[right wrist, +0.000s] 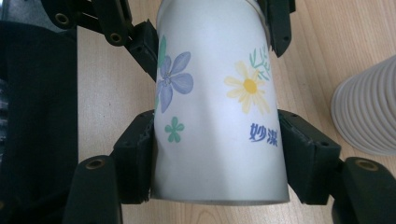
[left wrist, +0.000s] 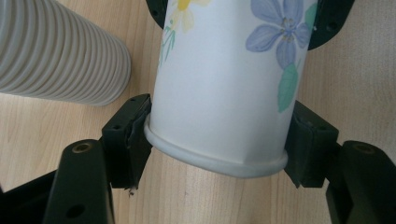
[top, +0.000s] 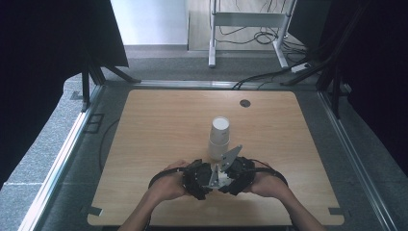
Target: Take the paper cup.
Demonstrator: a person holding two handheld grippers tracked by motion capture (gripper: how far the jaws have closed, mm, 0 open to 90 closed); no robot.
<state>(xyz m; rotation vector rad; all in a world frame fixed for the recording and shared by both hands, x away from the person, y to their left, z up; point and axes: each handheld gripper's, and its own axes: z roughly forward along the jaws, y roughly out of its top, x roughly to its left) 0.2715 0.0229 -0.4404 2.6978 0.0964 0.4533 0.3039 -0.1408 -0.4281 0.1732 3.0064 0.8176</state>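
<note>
A white paper cup printed with flowers (left wrist: 219,79) lies on its side just above the wooden table, held between both grippers. My left gripper (left wrist: 217,140) is shut on it near the rolled rim, one pad on each side. My right gripper (right wrist: 217,154) is shut on the same cup (right wrist: 215,107) near its base end, and the wall looks slightly pressed in there. In the high view the left gripper (top: 197,179) and the right gripper (top: 235,175) face each other, close together near the front of the table, and hide most of the cup.
A stack of ribbed white cups (top: 220,137) stands upside down just beyond the grippers, and appears close by in both gripper views (left wrist: 56,56) (right wrist: 369,112). The wooden table (top: 159,125) has a dark round hole cover (top: 245,103) near its far edge.
</note>
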